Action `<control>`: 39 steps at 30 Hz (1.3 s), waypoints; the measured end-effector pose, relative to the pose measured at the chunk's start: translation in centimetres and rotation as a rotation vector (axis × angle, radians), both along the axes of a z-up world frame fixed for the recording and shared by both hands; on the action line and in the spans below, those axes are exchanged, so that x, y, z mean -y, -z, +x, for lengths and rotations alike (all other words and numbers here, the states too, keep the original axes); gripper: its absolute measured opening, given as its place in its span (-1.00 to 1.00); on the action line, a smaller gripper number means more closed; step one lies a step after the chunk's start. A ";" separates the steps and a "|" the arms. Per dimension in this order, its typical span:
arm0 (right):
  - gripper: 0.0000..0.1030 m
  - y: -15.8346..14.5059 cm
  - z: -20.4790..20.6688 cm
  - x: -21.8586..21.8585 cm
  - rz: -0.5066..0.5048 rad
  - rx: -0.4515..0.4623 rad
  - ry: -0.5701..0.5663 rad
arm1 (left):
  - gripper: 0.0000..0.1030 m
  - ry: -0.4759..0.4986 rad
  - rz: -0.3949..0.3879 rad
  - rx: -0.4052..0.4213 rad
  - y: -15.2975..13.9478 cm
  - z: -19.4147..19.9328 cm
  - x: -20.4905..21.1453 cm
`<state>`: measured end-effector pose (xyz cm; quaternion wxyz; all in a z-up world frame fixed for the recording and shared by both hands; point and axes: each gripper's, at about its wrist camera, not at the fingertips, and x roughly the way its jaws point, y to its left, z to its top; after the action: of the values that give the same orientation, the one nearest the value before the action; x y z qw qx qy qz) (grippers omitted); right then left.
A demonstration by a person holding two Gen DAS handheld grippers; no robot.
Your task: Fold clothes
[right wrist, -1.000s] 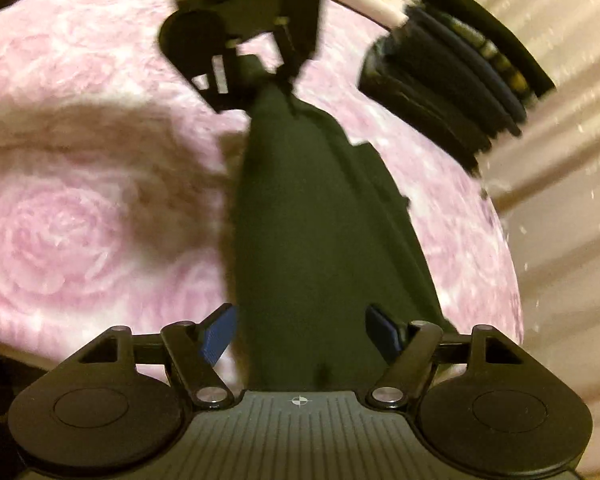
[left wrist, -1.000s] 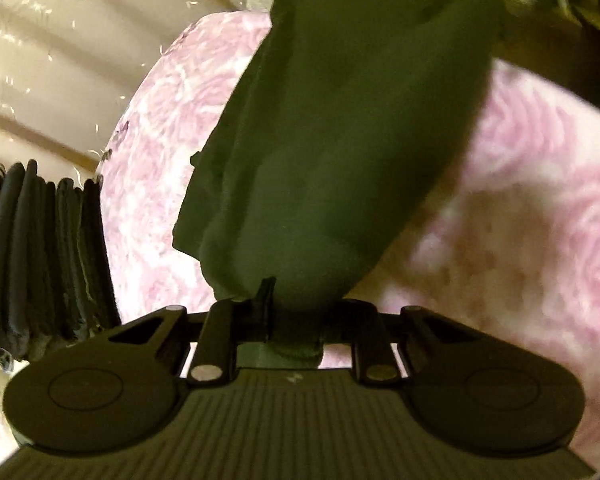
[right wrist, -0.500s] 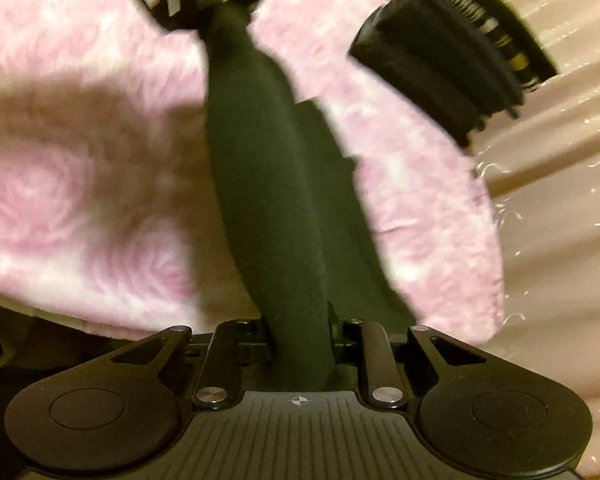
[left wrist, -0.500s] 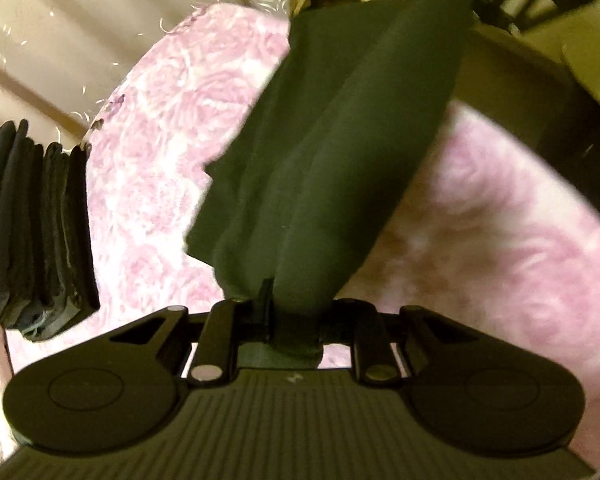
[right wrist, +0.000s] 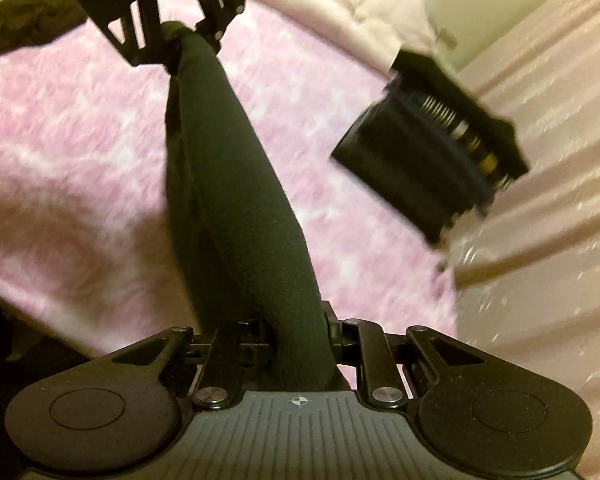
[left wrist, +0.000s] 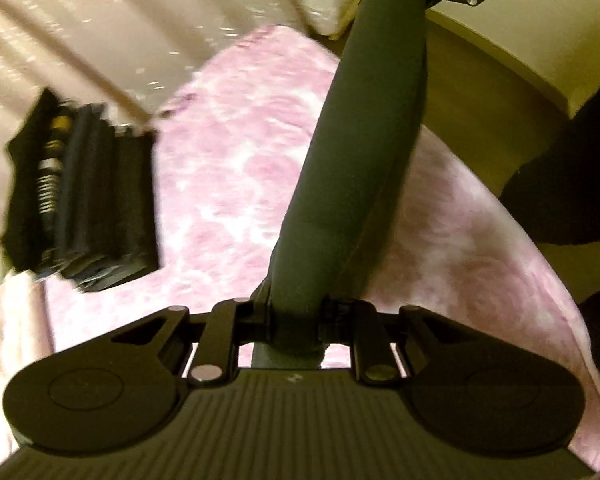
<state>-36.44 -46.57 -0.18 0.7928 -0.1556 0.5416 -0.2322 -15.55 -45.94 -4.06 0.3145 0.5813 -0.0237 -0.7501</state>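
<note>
- A dark green, soft fabric garment, bunched into a long taut band, is held in the air above the pink rose-patterned fleece blanket, well clear of it.
- One end is clamped in the left gripper, whose jaws are closed tight on the cloth; the other end is clamped the same way in the right gripper.
- The long axis of the garment is run straight from one gripper to the other, and each end is pointed at a gripper.
- An end could be pulled out of a clamp if the band is stretched harder, since only a bunched wad is gripped.
- The stack of dark folded clothes near the blanket's edge could be knocked over by a wide swing.
</note>
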 end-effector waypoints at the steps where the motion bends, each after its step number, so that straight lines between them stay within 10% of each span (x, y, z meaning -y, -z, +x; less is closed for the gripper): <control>1: -0.65 -0.3 0.1 0.7 -0.005 0.009 -0.022 | -0.69 -0.022 -0.015 0.006 -0.6 0.1 0.2; 20: -0.65 -4.4 1.6 12.2 -0.035 0.064 -0.443 | -0.70 -0.480 -0.054 0.001 -6.8 0.0 4.1; 39: -0.65 -4.3 4.7 8.9 -0.059 0.024 -0.459 | -0.70 -0.515 -0.077 -0.017 -6.7 2.8 0.3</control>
<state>-31.79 -55.49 4.16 0.8264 -0.2952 0.4754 -0.0631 -12.79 -46.22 2.60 0.5170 0.5497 0.0991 -0.6487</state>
